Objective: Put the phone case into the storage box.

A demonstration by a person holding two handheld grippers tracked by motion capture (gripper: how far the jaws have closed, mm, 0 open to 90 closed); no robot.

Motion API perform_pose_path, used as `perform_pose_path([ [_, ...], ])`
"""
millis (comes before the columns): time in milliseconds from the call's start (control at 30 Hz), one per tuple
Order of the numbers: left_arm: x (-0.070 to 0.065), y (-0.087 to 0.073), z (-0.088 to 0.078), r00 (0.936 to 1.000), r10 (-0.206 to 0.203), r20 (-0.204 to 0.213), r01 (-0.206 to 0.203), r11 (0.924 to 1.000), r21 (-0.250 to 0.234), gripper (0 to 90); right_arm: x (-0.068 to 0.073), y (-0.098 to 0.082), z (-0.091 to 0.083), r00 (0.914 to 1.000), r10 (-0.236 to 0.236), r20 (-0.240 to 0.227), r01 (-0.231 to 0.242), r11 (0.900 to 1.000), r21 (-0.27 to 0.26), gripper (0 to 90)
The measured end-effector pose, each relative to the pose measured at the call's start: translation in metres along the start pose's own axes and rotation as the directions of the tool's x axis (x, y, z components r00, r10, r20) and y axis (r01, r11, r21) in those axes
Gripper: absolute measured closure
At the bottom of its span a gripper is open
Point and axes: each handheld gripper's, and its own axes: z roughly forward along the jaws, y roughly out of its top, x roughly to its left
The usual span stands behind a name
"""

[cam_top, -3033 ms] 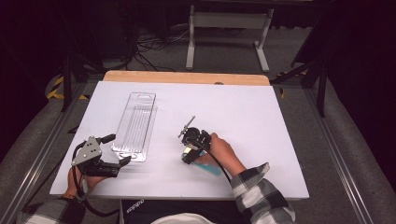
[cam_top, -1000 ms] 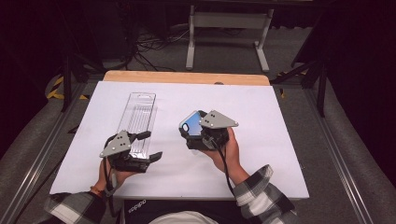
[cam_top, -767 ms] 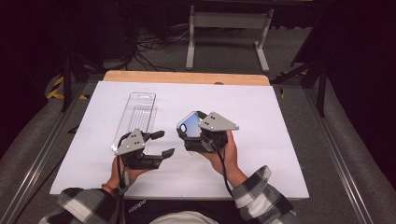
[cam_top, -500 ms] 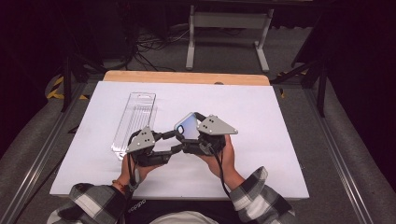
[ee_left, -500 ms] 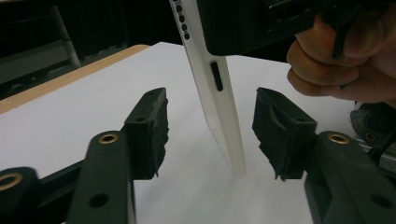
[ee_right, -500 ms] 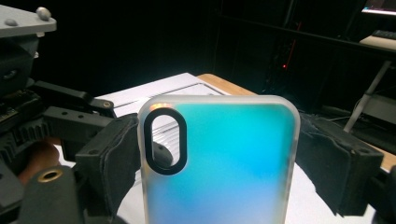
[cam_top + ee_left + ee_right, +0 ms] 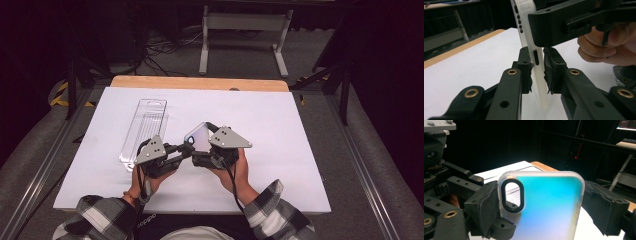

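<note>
Both tools (image 7: 187, 148) (image 7: 200, 142) clamp the phone case (image 7: 197, 135) above a white table (image 7: 280, 130) in a dark room

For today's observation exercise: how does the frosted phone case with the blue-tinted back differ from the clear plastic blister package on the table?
The frosted phone case is held up off the table, gripped across its sides; the clear plastic blister package lies flat, untouched. The case is tinted blue and short; the package is colourless, long and narrow. Both are see-through plastic.

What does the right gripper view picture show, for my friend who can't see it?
A frosted phone case with a shiny blue-green back stands upright between the right gripper's black padded jaws, which clamp its side edges. The left gripper pinches the edge beside the oval camera cutout.
</note>
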Motion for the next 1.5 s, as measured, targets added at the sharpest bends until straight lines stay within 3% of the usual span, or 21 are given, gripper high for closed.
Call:
perform_pose_path([
  [167,0.004,0.001,-0.003,0.9999,0.01,-0.009,-0.01,0.9999,0.011,80.6,0.001,0.0,-0.001,1.0,-0.002,-0.002,0.002,1.0,-0.002,17.5],
  [500,0.003,0.003,-0.005,0.9997,0.023,0.013,-0.023,0.9994,0.025,81.2,0.003,0.001,-0.004,0.9999,-0.013,-0.008,0.013,1.0,0.003,17.3],
  [767,0.002,0.005,-0.008,0.9983,0.058,0.011,-0.058,0.9977,0.034,81.4,0.003,0.003,-0.007,0.999,-0.032,-0.032,0.032,0.999,0.017,17.0],
  [967,0.005,0.005,-0.013,0.9985,0.054,0.004,-0.054,0.9979,0.036,81.3,0.004,0.002,-0.007,0.9971,-0.075,-0.013,0.076,0.997,0.022,18.0],
  [1000,0.006,0.006,-0.014,0.9975,0.07,-0.002,-0.07,0.9969,0.034,81.4,0.005,0.001,-0.008,0.9963,-0.085,-0.012,0.085,0.996,0.015,20.4],
  [1200,0.008,0.007,-0.019,0.9973,0.074,-0.001,-0.073,0.9963,0.046,81.5,0.005,0.0,-0.011,0.9946,-0.1,-0.025,0.101,0.995,0.006,20.4],
  [1500,0.012,0.007,-0.026,0.9963,0.085,0.002,-0.085,0.9951,0.049,81.5,0.002,-0.008,-0.02,0.9855,-0.169,0.007,0.169,0.985,-0.009,20.9],
])
